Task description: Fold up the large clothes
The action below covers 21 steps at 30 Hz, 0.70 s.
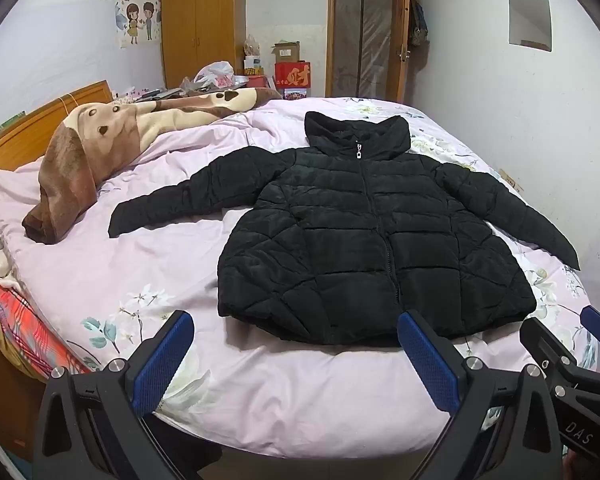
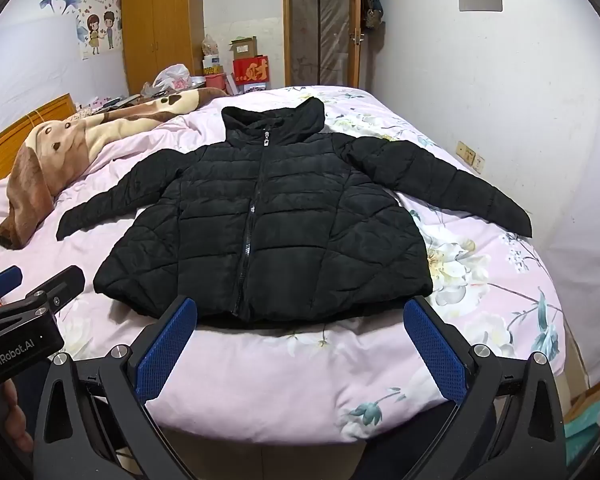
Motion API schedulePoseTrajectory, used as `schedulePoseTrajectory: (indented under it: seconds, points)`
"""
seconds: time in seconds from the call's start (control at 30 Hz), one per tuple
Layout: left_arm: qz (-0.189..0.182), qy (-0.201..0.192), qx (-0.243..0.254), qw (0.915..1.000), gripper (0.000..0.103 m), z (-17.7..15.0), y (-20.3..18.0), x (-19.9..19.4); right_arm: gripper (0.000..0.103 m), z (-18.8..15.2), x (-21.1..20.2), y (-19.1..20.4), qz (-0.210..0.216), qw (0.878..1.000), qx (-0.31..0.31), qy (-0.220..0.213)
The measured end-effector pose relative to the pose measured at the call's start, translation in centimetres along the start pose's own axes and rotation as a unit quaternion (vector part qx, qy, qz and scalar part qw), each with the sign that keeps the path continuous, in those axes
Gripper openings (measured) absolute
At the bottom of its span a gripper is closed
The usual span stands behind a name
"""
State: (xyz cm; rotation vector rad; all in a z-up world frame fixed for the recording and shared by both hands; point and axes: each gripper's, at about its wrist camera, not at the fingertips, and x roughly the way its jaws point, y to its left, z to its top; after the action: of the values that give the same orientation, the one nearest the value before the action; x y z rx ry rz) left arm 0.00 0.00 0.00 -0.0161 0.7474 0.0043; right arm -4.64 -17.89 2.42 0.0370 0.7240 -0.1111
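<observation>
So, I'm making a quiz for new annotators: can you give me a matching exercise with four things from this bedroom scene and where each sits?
Things:
1. black puffer jacket
2. brown dog-print blanket
3. wooden wardrobe
4. red box

Places:
A. against the far wall, left of the doorway
B. spread flat mid-bed, zipped shut
C. bunched near the headboard
D. beyond the bed's far edge, below a cardboard box

Pairs: 1-B, 2-C, 3-A, 4-D

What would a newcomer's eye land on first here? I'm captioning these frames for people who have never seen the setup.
First, the black puffer jacket, zipped and spread flat with both sleeves out, in the middle of the pink floral bedspread. Next, the brown dog-print blanket bunched toward the headboard on the left. Nearest the cameras, the left gripper and right gripper hover open, short of the jacket's hem.
</observation>
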Motion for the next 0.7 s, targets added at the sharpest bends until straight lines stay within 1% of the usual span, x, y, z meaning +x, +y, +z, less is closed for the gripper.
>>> schedulePoseTrajectory:
  seconds: [0.27,0.43,0.5,0.57,0.7]
  points:
    - [0.0,0.004,-0.001,1.0,0.103,-0.3,0.3,0.3,0.103,0.0,0.1,0.0,-0.003,1.0,0.001,0.001]
    - [-0.023,0.014,-0.011,0.9996,0.103,-0.7,0.5,1.3,0.103,0.0,0.4,-0.1,-0.002,1.0,0.001,0.0]
    - [-0.023,0.018,-0.012,0.9995,0.103,-0.5,0.5,1.5,0.103,0.1,0.4,0.0,-0.002,1.0,0.0,-0.001]
    - [-0.014,0.017,-0.011,0.9997,0.103,-0.5,0.5,1.4,0.103,0.1,0.4,0.0,-0.001,1.0,0.002,-0.001]
    - [-0.012,0.015,-0.019,0.9996,0.103,-0.3,0.9,1.4,0.103,0.1,0.7,-0.1,0.0,1.0,0.001,-0.002]
